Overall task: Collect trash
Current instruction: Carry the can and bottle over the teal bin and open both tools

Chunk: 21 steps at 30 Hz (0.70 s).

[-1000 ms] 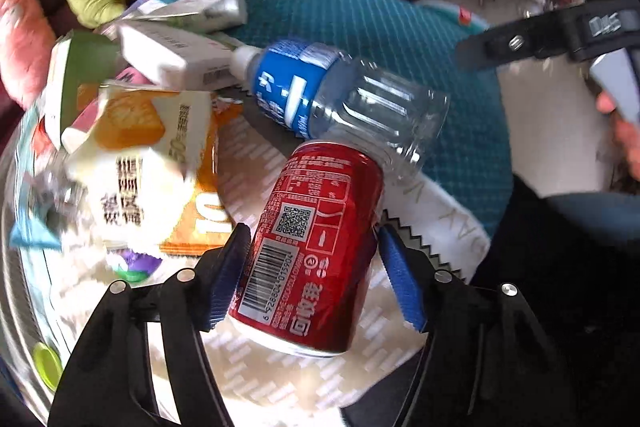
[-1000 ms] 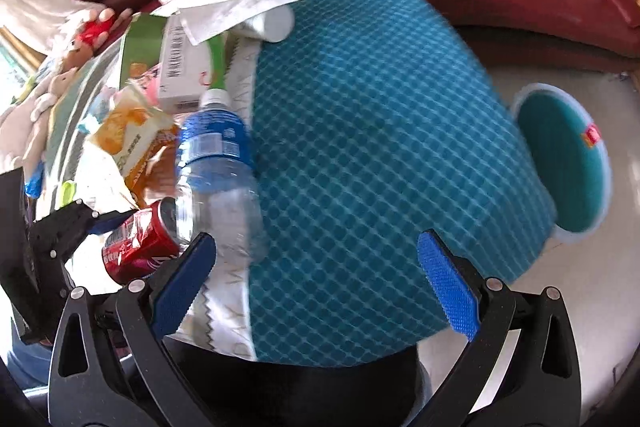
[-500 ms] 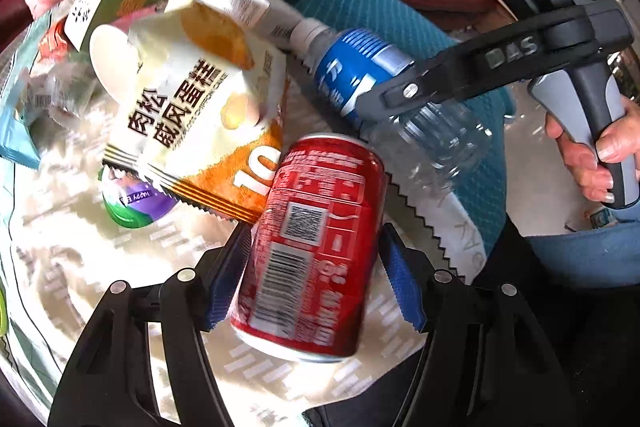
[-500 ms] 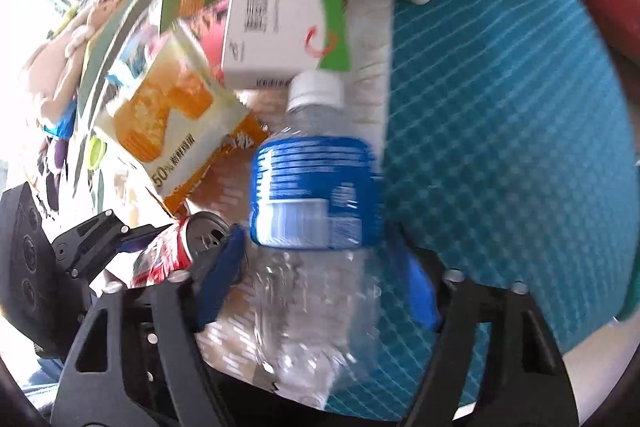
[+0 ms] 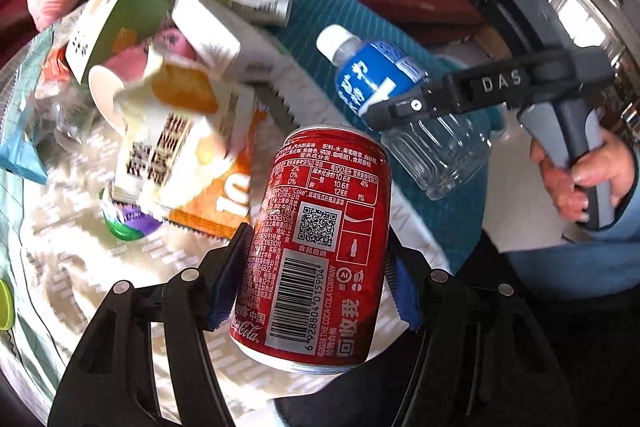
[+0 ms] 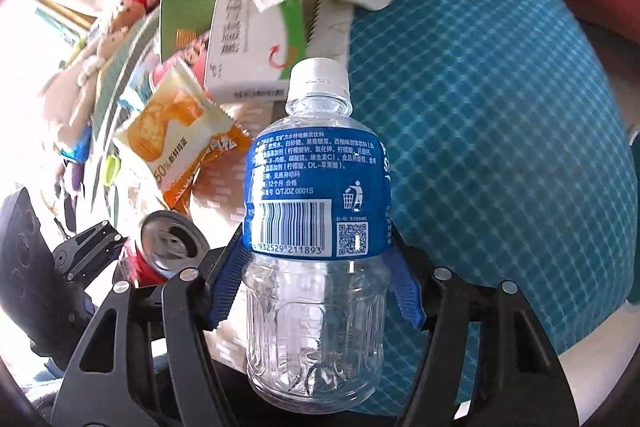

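Two claws loaded: left claw (image 5: pixel 316 277) grips can (image 5: pixel 320 227), right claw (image 6: pixel 316 277) just closed on bottle (image 6: pixel 316 227); wrappers (image 5: pixel 188 147) beside.

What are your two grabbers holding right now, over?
Left gripper shut on red Coca-Cola can. Right gripper just closed on clear plastic bottle. Nothing blocking; snack wrappers remain.

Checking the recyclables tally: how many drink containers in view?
2. Red can between the left gripper pads; clear bottle clamped in the right gripper. Litter pile may hide more.
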Each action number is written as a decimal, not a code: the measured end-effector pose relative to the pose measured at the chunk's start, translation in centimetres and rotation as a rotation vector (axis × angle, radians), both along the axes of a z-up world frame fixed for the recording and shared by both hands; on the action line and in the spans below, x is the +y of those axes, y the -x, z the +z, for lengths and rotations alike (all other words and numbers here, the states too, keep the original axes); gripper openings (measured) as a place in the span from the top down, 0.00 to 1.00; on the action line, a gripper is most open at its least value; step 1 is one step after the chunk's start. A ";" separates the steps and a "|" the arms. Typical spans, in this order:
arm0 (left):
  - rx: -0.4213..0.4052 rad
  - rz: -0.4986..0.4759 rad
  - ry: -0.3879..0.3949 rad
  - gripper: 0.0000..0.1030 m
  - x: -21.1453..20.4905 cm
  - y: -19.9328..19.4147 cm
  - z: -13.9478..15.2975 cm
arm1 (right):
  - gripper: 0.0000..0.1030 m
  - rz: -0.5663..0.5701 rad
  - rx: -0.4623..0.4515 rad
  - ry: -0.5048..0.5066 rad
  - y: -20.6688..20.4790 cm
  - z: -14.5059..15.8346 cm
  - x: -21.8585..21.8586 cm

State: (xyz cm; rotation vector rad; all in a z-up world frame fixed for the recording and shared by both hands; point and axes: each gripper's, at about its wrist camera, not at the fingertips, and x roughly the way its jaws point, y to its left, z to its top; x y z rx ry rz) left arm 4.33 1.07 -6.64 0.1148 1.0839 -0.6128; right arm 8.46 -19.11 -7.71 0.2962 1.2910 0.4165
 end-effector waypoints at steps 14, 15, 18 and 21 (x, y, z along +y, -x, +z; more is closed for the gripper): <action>-0.054 -0.090 0.012 0.38 -14.5 -5.3 4.0 | 0.40 -0.430 -0.127 0.042 3.6 2.9 -22.3; -0.047 -0.107 0.009 0.38 -16.4 -6.0 3.9 | 0.40 -0.471 -0.124 0.059 3.8 2.6 -24.6; -0.027 -0.140 -0.005 0.38 -20.8 -7.3 3.0 | 0.40 -0.572 -0.086 0.108 4.0 0.7 -30.7; 0.006 -0.180 -0.020 0.38 -25.8 -9.3 1.8 | 0.40 -0.631 -0.037 0.130 4.1 -2.4 -34.3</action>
